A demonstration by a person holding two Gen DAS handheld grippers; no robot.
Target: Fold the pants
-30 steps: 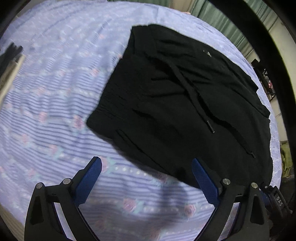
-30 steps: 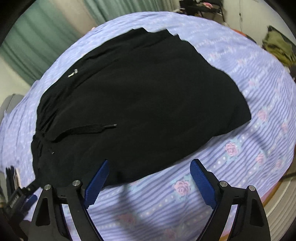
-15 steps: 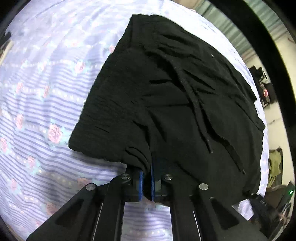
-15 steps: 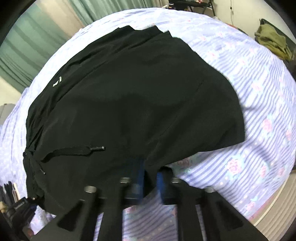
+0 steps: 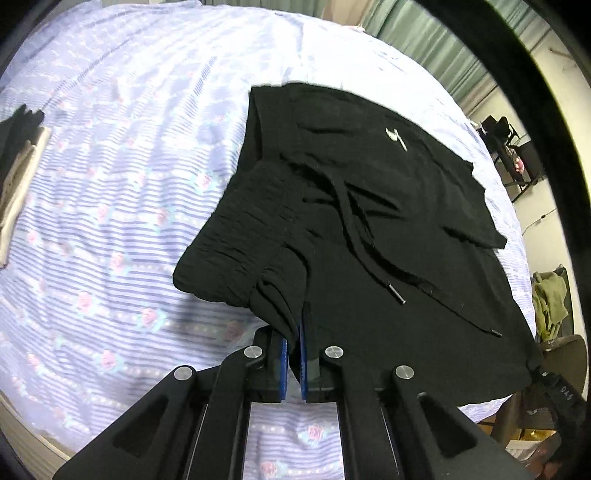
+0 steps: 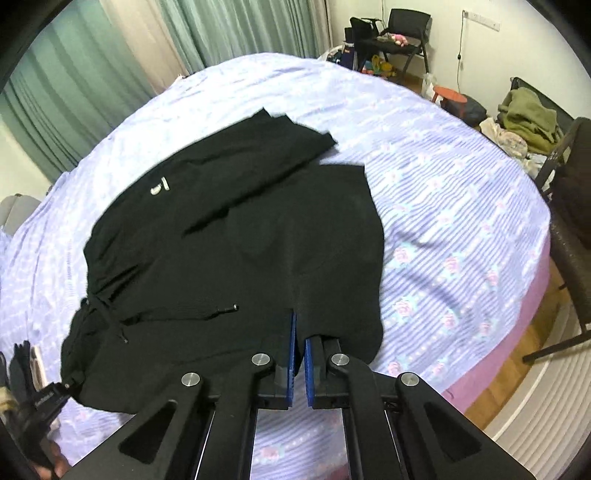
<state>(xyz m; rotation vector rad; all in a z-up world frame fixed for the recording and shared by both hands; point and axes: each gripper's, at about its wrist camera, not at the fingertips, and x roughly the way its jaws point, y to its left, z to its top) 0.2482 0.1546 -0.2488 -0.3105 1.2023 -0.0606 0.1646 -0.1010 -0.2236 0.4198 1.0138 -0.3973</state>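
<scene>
Black pants [image 5: 388, 229] with a drawstring [image 5: 365, 240] and a small white logo lie folded on a lilac flowered bed sheet [image 5: 110, 206]. My left gripper [image 5: 292, 334] is shut on the near edge of the gathered waistband, which hangs lifted off the sheet. In the right wrist view the same pants [image 6: 221, 229] spread ahead, and my right gripper [image 6: 300, 332] is shut on their near edge toward the leg end, raising the cloth. The other gripper [image 6: 48, 400] shows at the lower left there, holding the waistband corner.
The bed sheet [image 6: 443, 221] runs to a pink mattress edge [image 6: 495, 362] on the right. Chairs [image 6: 402, 29] with clothes and clutter stand beyond the bed, an olive garment [image 6: 528, 110] lies on another chair, and green curtains [image 6: 74, 74] hang behind. Dark and beige items [image 5: 18, 155] lie at the sheet's left.
Both grippers went from open over the pants' near edge to shut on the cloth, then rose, lifting that edge off the sheet.
</scene>
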